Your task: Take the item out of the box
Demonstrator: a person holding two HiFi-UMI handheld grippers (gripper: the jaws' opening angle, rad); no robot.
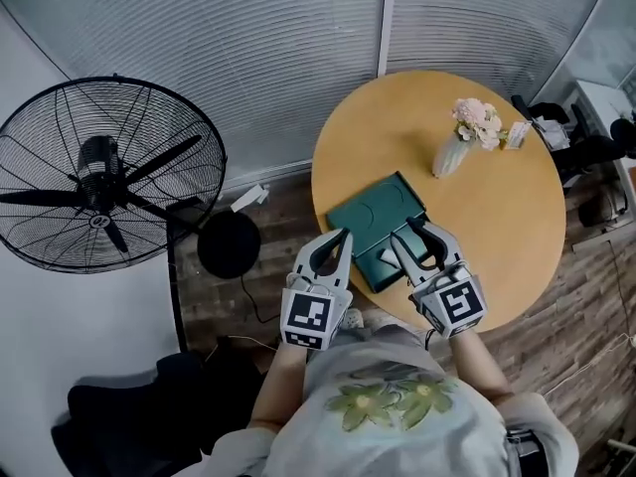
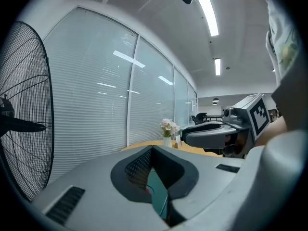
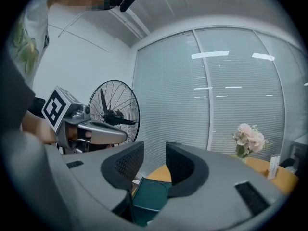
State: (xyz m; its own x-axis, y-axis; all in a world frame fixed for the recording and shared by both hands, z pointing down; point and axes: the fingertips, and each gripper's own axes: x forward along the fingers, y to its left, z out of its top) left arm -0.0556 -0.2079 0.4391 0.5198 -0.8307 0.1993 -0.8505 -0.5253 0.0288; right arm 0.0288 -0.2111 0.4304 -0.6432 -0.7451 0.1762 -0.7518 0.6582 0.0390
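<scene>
The dark green box [image 1: 373, 212] lies flat on the round, honey-coloured wooden worktop [image 1: 502, 232], close to the rim nearest the person. It is a shallow rectangle with softened corners. Its longer sides seem to run from that rim towards the middle of the worktop, skewed slightly left in the head view. A seam crosses it, and a pale patch on its near end cannot be made out.

Only the head view shows the whole box. The right gripper view catches one matt corner with a faint ring pressed into it, and the left gripper view only a green sliver.

The left gripper [image 1: 345, 235] hovers at the box's near left edge, its jaws together at the tips and holding nothing. The right gripper [image 1: 409, 235] hangs over the box's near right part, its jaws apart and empty.

Farther back stand a slim vase of pink flowers [image 1: 455, 147] and, on the floor, a black wire-caged fan [image 1: 99, 172].
</scene>
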